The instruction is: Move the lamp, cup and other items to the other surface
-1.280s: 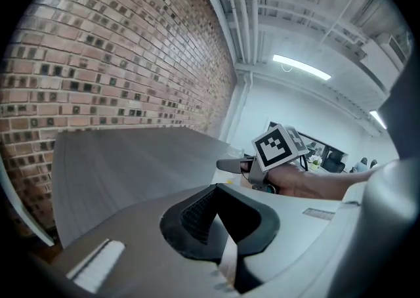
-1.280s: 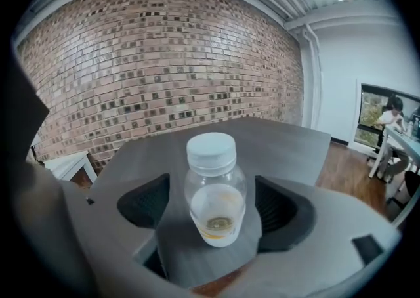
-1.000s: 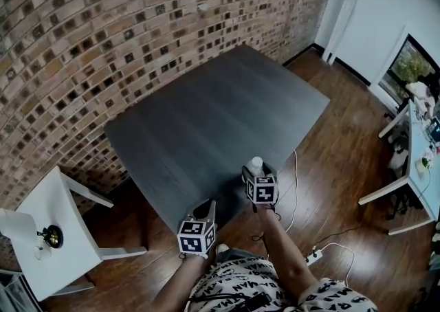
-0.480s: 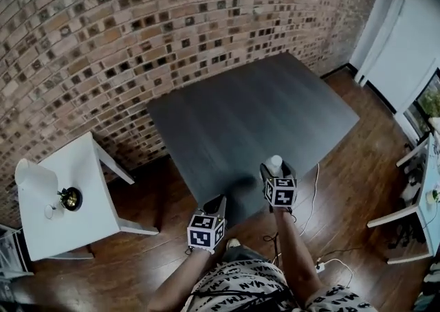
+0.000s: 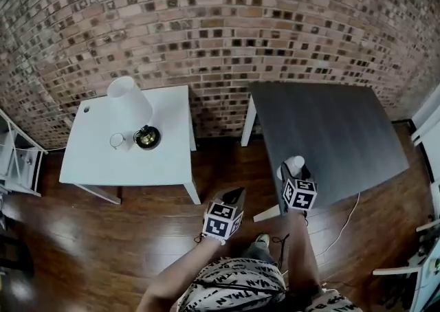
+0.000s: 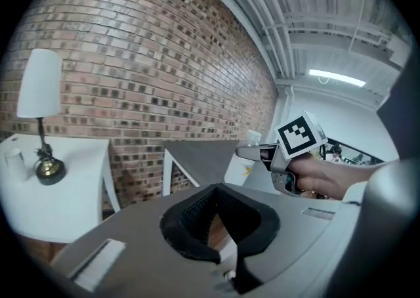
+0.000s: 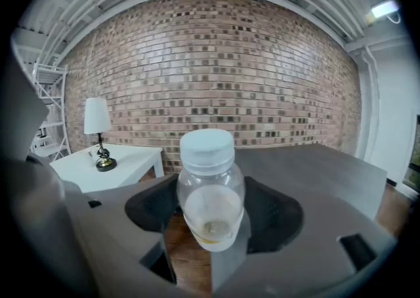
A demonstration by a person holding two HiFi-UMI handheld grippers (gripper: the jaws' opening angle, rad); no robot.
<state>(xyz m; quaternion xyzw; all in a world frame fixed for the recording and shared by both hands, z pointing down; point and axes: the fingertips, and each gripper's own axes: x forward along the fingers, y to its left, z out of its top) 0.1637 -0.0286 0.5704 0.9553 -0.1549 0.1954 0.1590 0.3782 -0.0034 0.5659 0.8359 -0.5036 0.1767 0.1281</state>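
The brick wall (image 5: 206,22) is filling the whole upper part of the head view, and the wooden floor (image 5: 103,249) is lying below it. Two tables are standing against this wall. The dark table (image 5: 330,132), right of centre, is carrying nothing, so I judge that it is the other surface, waiting to receive the things. The white table (image 5: 89,166), at the left, is holding what remains to be moved.

The lamp (image 5: 129,101) is standing upright near the middle of the white table, its white shade leaning toward the upper left in the picture and its round brass-coloured base (image 5: 147,137) resting on the top.

The left gripper (image 5: 235,196), low in the centre, is pointing up toward the gap between the two tables. Its jaws are lying together with nothing between them, probably kept free for the next pick.

The right gripper (image 5: 294,173) is hanging at the near left corner of the dark table. Its jaws are pressing on a clear bottle (image 7: 209,191) from both sides, under the white cap. It is keeping the bottle upright, which I think is protecting the little yellowish rest at its bottom.

The cup (image 5: 117,141) is standing just beside the lamp base, to the left of it. A tiny thing (image 5: 86,108) is lying at the upper left corner of the white table; it is too small to name.
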